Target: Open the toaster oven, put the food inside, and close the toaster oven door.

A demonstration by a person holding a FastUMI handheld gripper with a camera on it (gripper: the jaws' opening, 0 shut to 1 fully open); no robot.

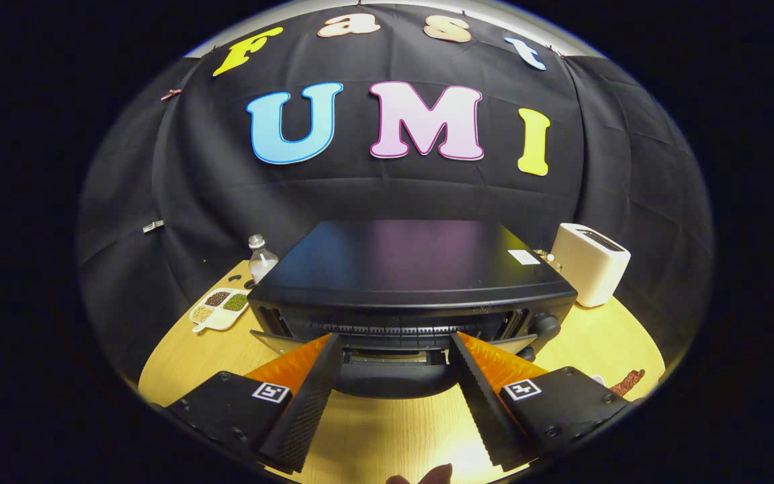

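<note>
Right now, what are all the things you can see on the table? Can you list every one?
toaster oven: one, black, middle of the table, just ahead of the tongs; its door looks dropped open between the fingers.
toaster: one, white, beside the oven's knob side, behind it.
bottle: one, clear, behind the oven's other corner.
divided dish: one, pale, holding brown, green and tan bits, in front of the bottle.
brown item: one, dark reddish-brown, at the table edge past the toaster; too small to name.
table: one, light wood.
fingertip: a person's, under the tongs.
tongs: one, open, holding nothing.
</note>
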